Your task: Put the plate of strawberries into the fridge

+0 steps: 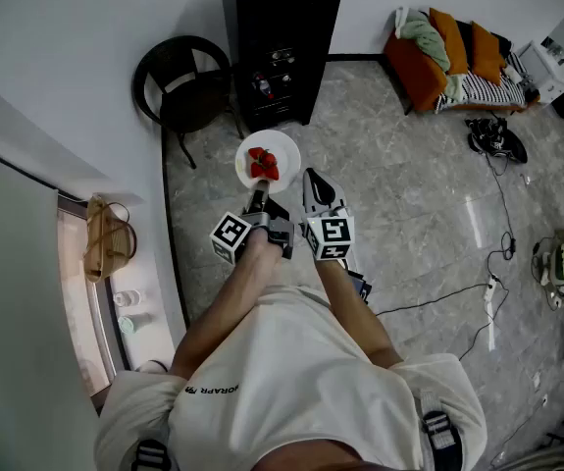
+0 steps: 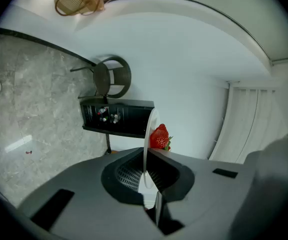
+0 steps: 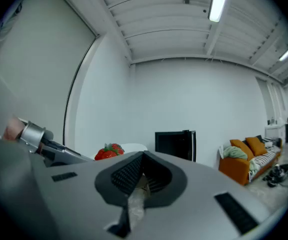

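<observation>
A white plate [image 1: 280, 149] carries a few red strawberries [image 1: 263, 163]. My left gripper [image 1: 258, 198] is shut on the plate's near rim and holds it in the air in front of me. In the left gripper view the plate [image 2: 148, 140] stands edge-on between the jaws of the left gripper [image 2: 146, 176], with a strawberry [image 2: 159, 136] beside it. The black fridge [image 1: 278, 45] stands on the floor ahead with its door open; the fridge [image 2: 116, 117] holds bottles. My right gripper [image 1: 312, 179] hovers just right of the plate, shut and empty. The right gripper [image 3: 141, 176] sees the strawberries [image 3: 108, 151] to its left.
A round black chair [image 1: 183, 84] stands left of the fridge against the wall. An orange sofa [image 1: 450, 59] is at the back right. Cables and a power strip [image 1: 490, 295] lie on the tiled floor to the right. A woven bag [image 1: 108, 235] sits on the window ledge, left.
</observation>
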`<state>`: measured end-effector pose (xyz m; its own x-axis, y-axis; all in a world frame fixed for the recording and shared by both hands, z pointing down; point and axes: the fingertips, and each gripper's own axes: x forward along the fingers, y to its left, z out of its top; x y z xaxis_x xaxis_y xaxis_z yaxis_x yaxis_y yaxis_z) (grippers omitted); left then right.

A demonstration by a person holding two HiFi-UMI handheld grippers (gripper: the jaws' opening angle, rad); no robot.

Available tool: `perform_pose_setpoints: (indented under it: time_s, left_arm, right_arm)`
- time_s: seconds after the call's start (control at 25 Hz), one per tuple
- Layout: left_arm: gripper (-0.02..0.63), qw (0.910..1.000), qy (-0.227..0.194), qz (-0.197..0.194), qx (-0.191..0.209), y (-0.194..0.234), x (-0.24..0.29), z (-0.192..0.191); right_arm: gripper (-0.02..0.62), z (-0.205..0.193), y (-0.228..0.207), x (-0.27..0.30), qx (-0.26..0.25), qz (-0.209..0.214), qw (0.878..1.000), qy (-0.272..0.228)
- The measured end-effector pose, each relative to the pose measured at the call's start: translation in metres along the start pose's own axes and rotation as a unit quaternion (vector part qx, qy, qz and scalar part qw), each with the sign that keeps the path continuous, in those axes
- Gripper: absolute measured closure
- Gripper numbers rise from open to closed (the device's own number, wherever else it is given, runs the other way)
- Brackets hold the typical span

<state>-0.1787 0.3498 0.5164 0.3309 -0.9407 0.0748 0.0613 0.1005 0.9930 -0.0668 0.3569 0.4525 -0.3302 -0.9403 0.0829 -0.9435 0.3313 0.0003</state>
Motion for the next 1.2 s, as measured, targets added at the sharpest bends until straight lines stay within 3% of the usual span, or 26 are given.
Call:
perform_pose_setpoints:
  time_s: [0.56,1.2]
  left_arm:
    - [0.595,0.9999,-0.006,-0.007,0.006,0.006,-0.004,-0.003]
    - [0.595,0.9989,-0.041,-0.014,0.017,0.001,-0.022,-0.071]
  right_arm:
    - [0.583,-0.009,-0.006,-0.002,0.006,0.0,1.0,-0.003]
    - [0.583,-0.009,-0.055,-0.053,0.012,0.029,0.999,-0.016]
